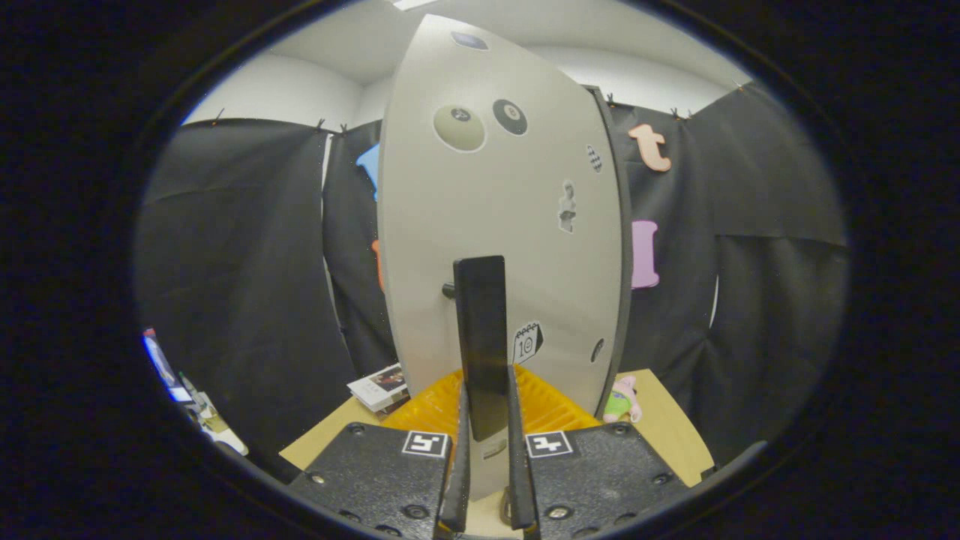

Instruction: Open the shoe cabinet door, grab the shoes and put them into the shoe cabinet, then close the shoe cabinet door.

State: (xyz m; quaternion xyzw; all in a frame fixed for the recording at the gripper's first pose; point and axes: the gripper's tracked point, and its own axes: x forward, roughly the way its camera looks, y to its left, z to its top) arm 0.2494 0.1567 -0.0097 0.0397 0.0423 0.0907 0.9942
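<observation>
The gripper (pixel 486 442) is seen nearest, its two fingers (pixel 457 480) drawn close together with a dark upright handle (pixel 481 345) clamped between them. Both fingers are pressed against the lower part of that handle, one on each side, so that the handle is gripped. Square black-and-white markers (pixel 426 443) are carried on the gripper's body on either side of the fingers.

The handle is a flat, tall bar, held off the shoe cabinet door (pixel 502 225) by a short peg (pixel 448 290) at its upper left. The door is met immediately beyond the fingers and rises straight ahead of them as a tall, pale grey panel. Stickers are scattered over its face: two round ones (pixel 459 127) near the top, a small calendar-like one (pixel 527 343) just right of the handle, and a few smaller ones towards the right edge. A dark edge (pixel 621 247) is seen along the door's right side.

At the foot of the door, just behind the fingertips, a yellow ribbed object (pixel 435 409) is laid on the desk (pixel 667 420). To the right of the door's base a small pink and green soft toy (pixel 622 400) is rested on the desk; to the left a stack of booklets (pixel 381 387) is placed at the desk's edge.

Whether the door is shut or ajar cannot be told. Black cloth (pixel 240 262) is hung behind everything as the booth's wall, with a white wall and ceiling (pixel 300 90) above it.
</observation>
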